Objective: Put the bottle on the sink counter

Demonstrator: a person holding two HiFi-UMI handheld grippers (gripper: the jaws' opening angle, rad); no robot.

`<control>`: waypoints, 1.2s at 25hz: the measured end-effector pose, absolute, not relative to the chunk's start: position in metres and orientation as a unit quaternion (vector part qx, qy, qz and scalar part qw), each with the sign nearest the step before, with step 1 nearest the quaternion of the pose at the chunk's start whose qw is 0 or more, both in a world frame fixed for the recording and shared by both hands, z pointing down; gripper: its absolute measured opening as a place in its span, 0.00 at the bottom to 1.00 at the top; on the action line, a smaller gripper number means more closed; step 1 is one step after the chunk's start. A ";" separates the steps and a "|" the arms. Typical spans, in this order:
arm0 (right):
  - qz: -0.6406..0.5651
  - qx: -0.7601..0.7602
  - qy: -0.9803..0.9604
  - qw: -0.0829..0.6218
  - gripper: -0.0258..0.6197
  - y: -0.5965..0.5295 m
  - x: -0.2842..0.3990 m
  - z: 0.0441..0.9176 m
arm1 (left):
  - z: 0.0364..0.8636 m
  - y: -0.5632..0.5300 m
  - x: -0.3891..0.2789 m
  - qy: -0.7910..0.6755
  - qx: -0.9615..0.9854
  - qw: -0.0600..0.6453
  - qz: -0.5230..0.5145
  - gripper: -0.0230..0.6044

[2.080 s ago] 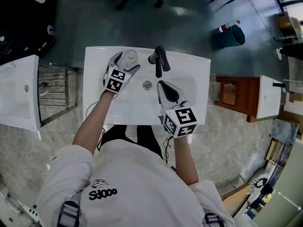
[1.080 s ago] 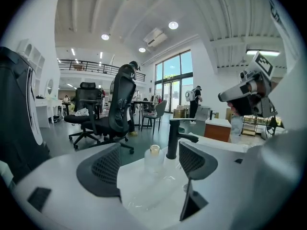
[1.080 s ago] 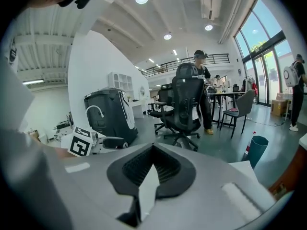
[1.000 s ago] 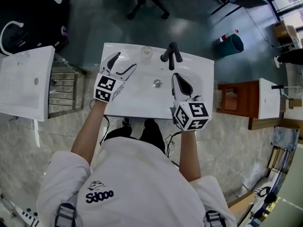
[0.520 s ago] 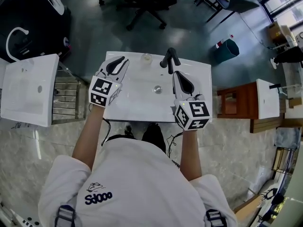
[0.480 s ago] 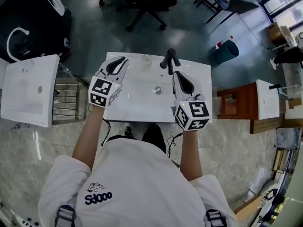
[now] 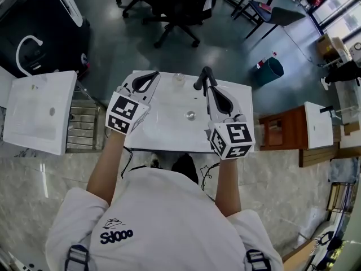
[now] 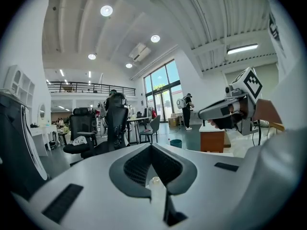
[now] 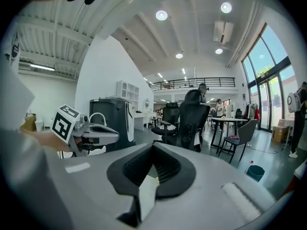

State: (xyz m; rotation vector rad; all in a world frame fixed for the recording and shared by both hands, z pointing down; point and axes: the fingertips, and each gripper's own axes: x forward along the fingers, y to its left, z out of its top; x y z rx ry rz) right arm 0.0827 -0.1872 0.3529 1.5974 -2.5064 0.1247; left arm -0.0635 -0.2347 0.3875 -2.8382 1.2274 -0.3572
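Note:
A small clear bottle (image 7: 179, 78) stands upright on the back rim of the white sink counter (image 7: 163, 134), left of the black faucet (image 7: 201, 78). My left gripper (image 7: 153, 74) hovers over the counter's left side, a short way left of the bottle, shut and holding nothing. In the left gripper view the bottle (image 8: 154, 182) shows just beyond the meeting jaws. My right gripper (image 7: 208, 87) hangs over the basin beside the faucet, jaws together and empty. Each gripper view shows the other gripper (image 8: 225, 111) (image 9: 103, 134) off to its side.
A second white basin (image 7: 34, 112) and a metal rack (image 7: 79, 126) stand to the left. A wooden cabinet (image 7: 280, 131) is to the right, with a teal bin (image 7: 272, 70) behind it. Black office chairs (image 7: 175, 4) stand beyond the sink.
The left gripper, once around the bottle, has drawn back to the left and its jaws have come together. The bottle stays on the counter. The head view has pulled up and away.

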 end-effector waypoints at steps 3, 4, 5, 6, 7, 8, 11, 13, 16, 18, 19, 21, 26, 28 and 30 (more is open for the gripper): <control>0.031 0.531 -0.842 0.087 0.05 -0.184 0.078 0.348 | 0.378 -0.230 -0.065 0.393 -0.913 0.021 -0.109 0.05; 0.028 0.530 -0.843 0.090 0.05 -0.184 0.076 0.348 | 0.374 -0.229 -0.064 0.391 -0.914 0.024 -0.104 0.05; 0.026 0.530 -0.843 0.092 0.05 -0.183 0.076 0.348 | 0.372 -0.227 -0.064 0.389 -0.915 0.027 -0.101 0.05; 0.025 0.529 -0.843 0.093 0.05 -0.182 0.075 0.348 | 0.370 -0.226 -0.064 0.386 -0.917 0.029 -0.100 0.05; 0.025 0.528 -0.844 0.092 0.05 -0.182 0.074 0.348 | 0.369 -0.224 -0.063 0.382 -0.918 0.030 -0.102 0.05; 0.025 0.528 -0.844 0.090 0.05 -0.181 0.073 0.347 | 0.368 -0.221 -0.063 0.379 -0.919 0.030 -0.105 0.05; 0.021 0.527 -0.845 0.090 0.05 -0.179 0.070 0.343 | 0.363 -0.217 -0.063 0.372 -0.921 0.035 -0.106 0.05; 0.018 0.525 -0.846 0.092 0.05 -0.178 0.068 0.340 | 0.358 -0.215 -0.062 0.371 -0.922 0.040 -0.098 0.05; 0.016 0.523 -0.847 0.089 0.05 -0.176 0.067 0.336 | 0.351 -0.212 -0.061 0.368 -0.924 0.045 -0.091 0.05; 0.015 0.523 -0.848 0.087 0.05 -0.174 0.066 0.335 | 0.345 -0.208 -0.059 0.367 -0.925 0.051 -0.085 0.05; 0.014 0.523 -0.848 0.087 0.05 -0.174 0.066 0.334 | 0.343 -0.207 -0.059 0.366 -0.925 0.054 -0.083 0.05; 0.014 0.523 -0.848 0.087 0.05 -0.173 0.065 0.334 | 0.341 -0.205 -0.060 0.365 -0.926 0.057 -0.081 0.05; 0.014 0.522 -0.848 0.087 0.05 -0.171 0.063 0.336 | 0.342 -0.202 -0.062 0.364 -0.926 0.056 -0.080 0.05; 0.013 0.521 -0.849 0.087 0.05 -0.171 0.061 0.336 | 0.343 -0.202 -0.063 0.364 -0.926 0.054 -0.081 0.05; 0.014 0.521 -0.849 0.087 0.05 -0.170 0.059 0.336 | 0.344 -0.202 -0.064 0.364 -0.926 0.053 -0.082 0.05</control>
